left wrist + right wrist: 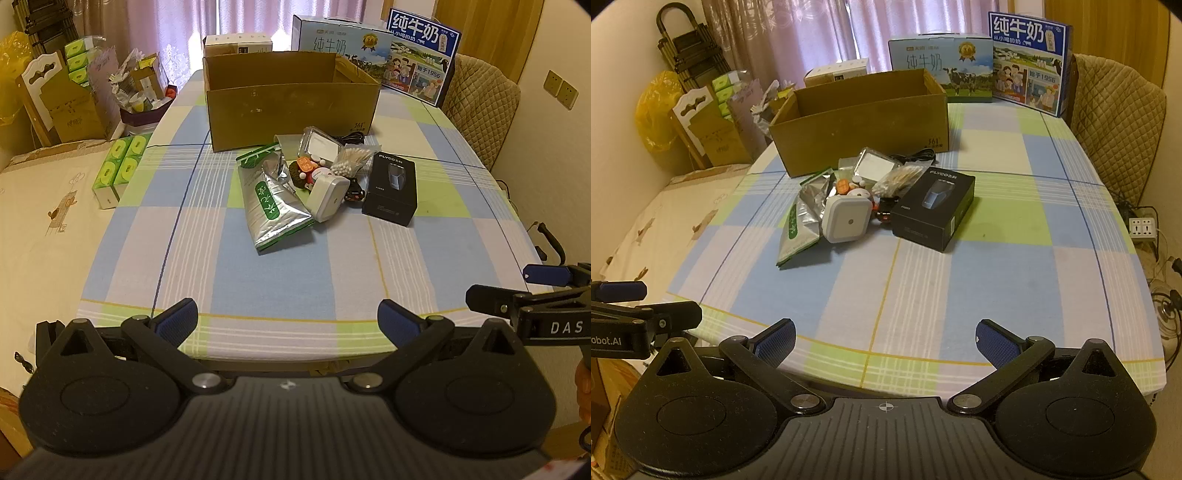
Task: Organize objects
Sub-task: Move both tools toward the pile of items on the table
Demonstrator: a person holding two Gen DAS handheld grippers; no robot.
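A pile of small objects lies mid-table in front of an open cardboard box (291,99) (860,118): a silver-green tea pouch (271,206) (798,221), a white cube device (328,197) (846,218), a black FLYCO box (391,188) (934,206), a cotton swab bag (354,160) (897,179), a clear plastic case (319,144) (873,164) and small toys (304,170). My left gripper (288,319) is open and empty at the table's near edge. My right gripper (884,341) is open and empty beside it, also seen in the left wrist view (517,291).
The checked tablecloth (258,277) covers the table. Two milk cartons (421,55) (1028,59) stand behind the box. Green tissue packs (120,166) and clutter sit at the left; a padded chair (1115,122) is at the right.
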